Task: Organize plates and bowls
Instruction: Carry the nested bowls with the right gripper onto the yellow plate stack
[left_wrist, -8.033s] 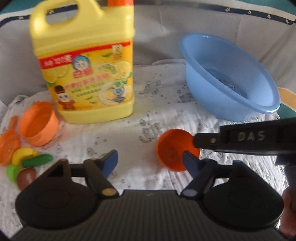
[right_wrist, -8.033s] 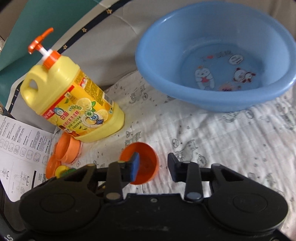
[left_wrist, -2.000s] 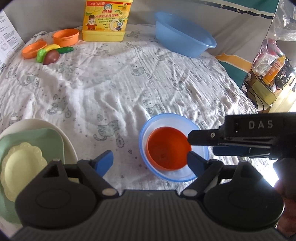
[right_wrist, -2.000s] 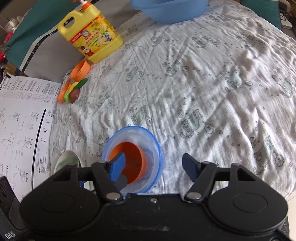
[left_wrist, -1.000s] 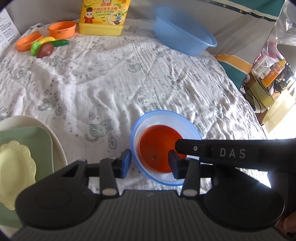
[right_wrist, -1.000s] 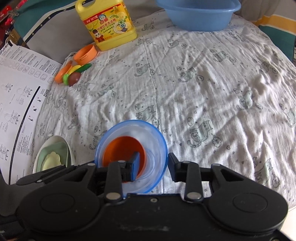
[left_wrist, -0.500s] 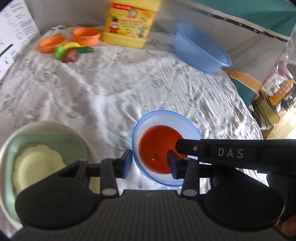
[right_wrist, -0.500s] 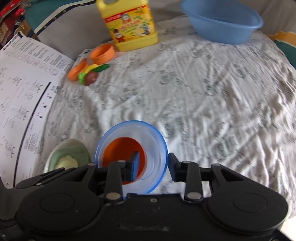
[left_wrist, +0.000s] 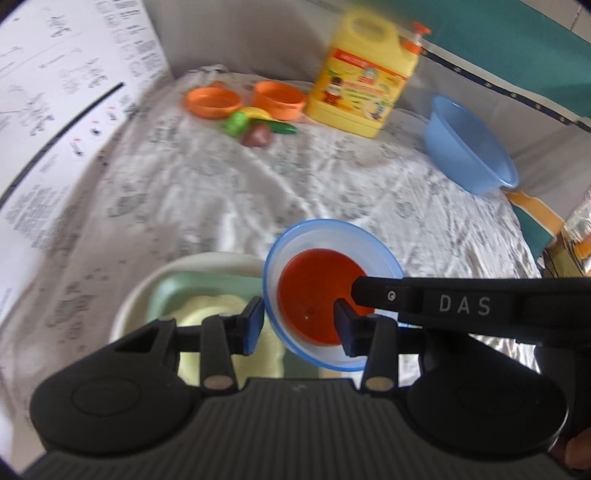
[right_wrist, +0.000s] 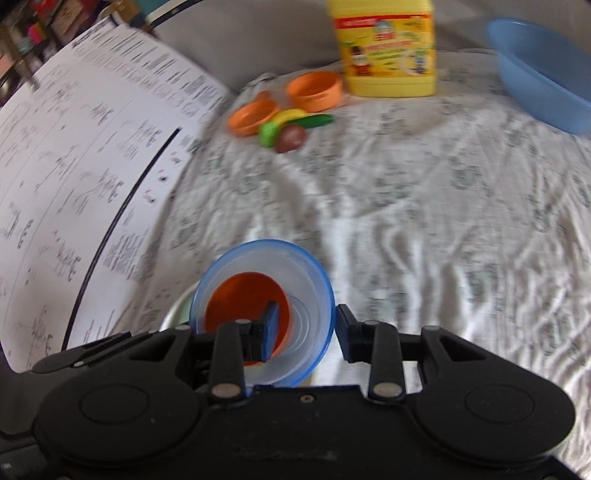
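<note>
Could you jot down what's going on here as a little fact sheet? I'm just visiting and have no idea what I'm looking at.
Surface: bed with printed white cloth
Held: blue-rimmed bowl with orange bowl nested inside
Left gripper: clamped on the bowl's near-left rim
Right gripper: clamped on its right rim
Below the bowls: stacked plates
Far side: yellow detergent jug, blue basin, toy food

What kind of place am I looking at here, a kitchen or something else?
Probably a home set-up rather than a real kitchen: a soft surface under a printed cloth, with a yellow detergent jug, a blue wash basin and toy food.
</note>
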